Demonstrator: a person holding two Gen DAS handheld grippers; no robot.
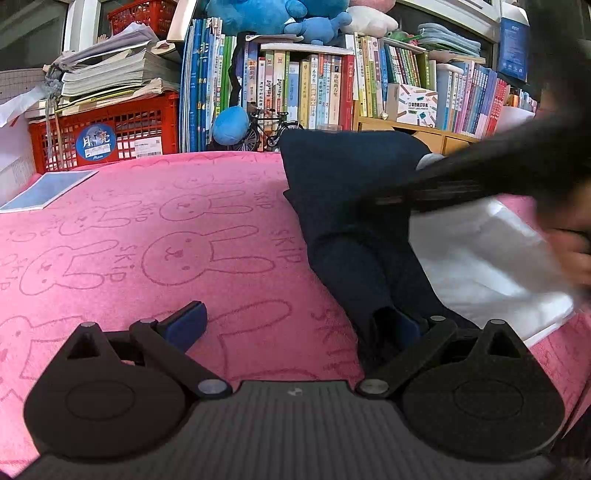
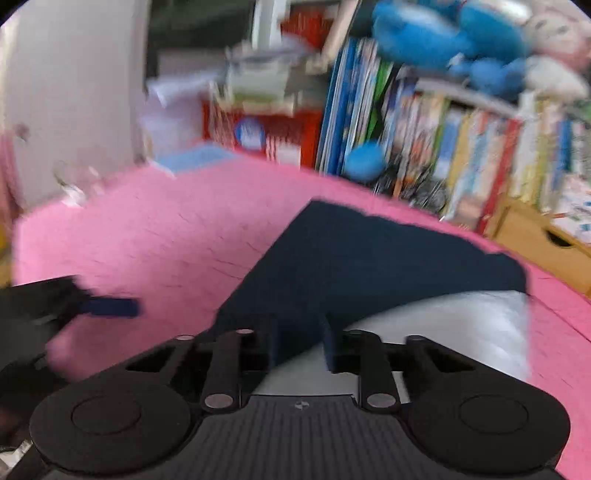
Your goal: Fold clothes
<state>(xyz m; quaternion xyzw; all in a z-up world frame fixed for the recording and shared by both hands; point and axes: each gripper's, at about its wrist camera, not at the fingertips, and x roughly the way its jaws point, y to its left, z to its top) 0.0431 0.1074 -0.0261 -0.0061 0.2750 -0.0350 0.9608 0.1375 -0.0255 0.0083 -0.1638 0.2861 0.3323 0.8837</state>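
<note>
A dark navy garment lies on the pink rabbit-print cover, with white cloth against its right side. My left gripper is open wide and low over the cover; its right finger rests at the navy garment's near end, and nothing is between the fingers. My right gripper crosses above the white cloth as a dark blur, a hand behind it. In the right wrist view my right gripper has narrow jaws, pinching where navy garment and white cloth meet. Blur hides which layer.
A red crate under stacked papers, a long row of books, blue plush toys and a small model bicycle line the far edge. A blue booklet lies at the cover's far left. A wooden drawer unit stands at the right.
</note>
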